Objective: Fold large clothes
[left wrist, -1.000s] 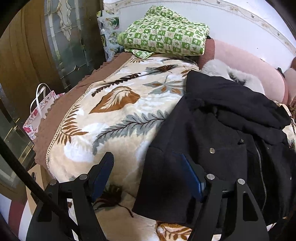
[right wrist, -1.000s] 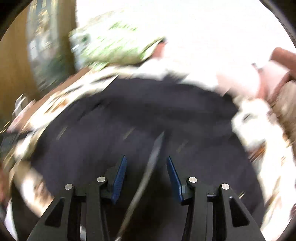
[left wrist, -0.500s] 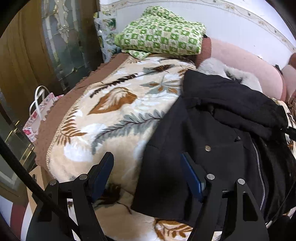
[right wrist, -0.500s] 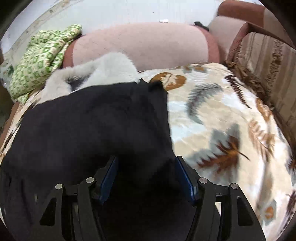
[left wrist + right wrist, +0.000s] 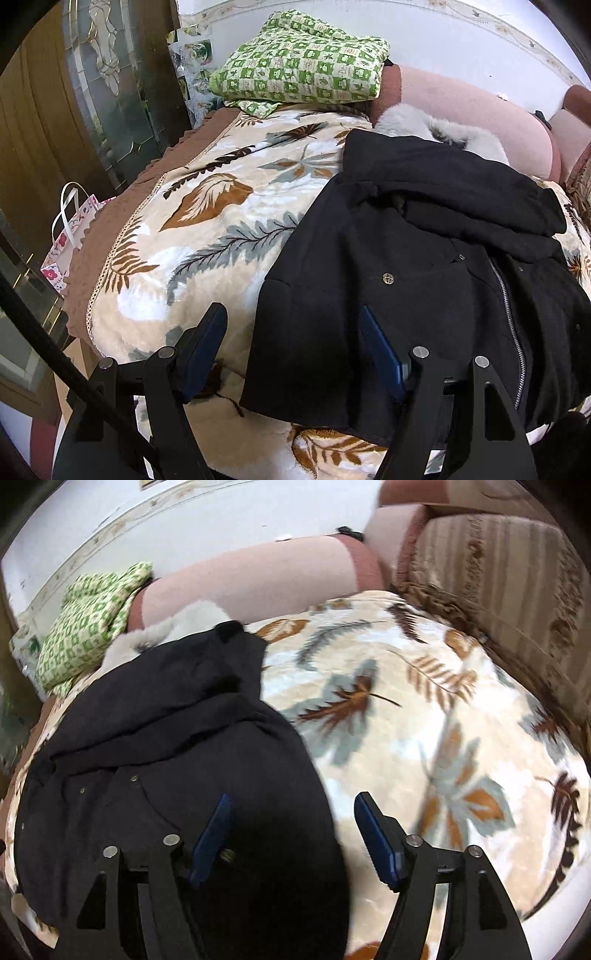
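A large black coat (image 5: 424,266) with a zipper, snap buttons and a white fur collar (image 5: 436,125) lies on a leaf-patterned blanket (image 5: 221,221) over a bed. A sleeve is folded across its upper part. My left gripper (image 5: 291,347) is open and hovers over the coat's lower left corner, with that corner showing between its fingers. In the right wrist view the coat (image 5: 166,757) fills the left half. My right gripper (image 5: 291,830) is open over the coat's right edge and holds nothing.
A folded green checked cloth (image 5: 306,66) sits at the head of the bed by a pink bolster (image 5: 480,114). A gift bag (image 5: 70,236) stands on the floor at the left by a glass door. A striped sofa cushion (image 5: 498,590) borders the bed's right side.
My right gripper has swung right from over the coat's middle to its right edge and opened wider. The left gripper has drifted slightly towards the coat's left corner, still open.
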Motion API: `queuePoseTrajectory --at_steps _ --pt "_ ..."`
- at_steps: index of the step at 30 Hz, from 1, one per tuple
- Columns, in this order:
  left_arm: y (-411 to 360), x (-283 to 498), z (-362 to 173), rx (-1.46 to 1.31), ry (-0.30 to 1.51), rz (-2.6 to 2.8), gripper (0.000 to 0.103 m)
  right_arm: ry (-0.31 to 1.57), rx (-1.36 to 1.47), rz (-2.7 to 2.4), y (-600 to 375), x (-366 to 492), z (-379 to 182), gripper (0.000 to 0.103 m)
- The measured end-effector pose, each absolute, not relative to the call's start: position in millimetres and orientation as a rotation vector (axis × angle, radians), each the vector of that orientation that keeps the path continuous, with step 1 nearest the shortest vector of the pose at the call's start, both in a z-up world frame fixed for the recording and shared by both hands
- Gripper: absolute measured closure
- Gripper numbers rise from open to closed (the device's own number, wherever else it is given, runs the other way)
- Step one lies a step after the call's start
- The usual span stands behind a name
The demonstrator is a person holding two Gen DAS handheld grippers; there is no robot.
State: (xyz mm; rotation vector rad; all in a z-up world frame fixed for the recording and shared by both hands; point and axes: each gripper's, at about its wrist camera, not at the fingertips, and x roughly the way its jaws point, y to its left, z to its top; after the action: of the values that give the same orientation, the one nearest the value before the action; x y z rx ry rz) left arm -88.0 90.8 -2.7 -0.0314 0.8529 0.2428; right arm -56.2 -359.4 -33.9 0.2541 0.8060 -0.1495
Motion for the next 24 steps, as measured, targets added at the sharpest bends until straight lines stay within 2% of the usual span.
queuePoseTrajectory --at_steps 15,24 --pt "118.7 -78.4 -16.5 -0.033 0.879 0.269 0.030 0.856 0.452 -0.187 -402.5 -72.2 -54.3 0.020" --pt "203.6 -17.9 -35.5 -0.283 0.985 0.139 0.030 0.922 0.512 -0.087 -398.6 -59.8 -70.6 0.016"
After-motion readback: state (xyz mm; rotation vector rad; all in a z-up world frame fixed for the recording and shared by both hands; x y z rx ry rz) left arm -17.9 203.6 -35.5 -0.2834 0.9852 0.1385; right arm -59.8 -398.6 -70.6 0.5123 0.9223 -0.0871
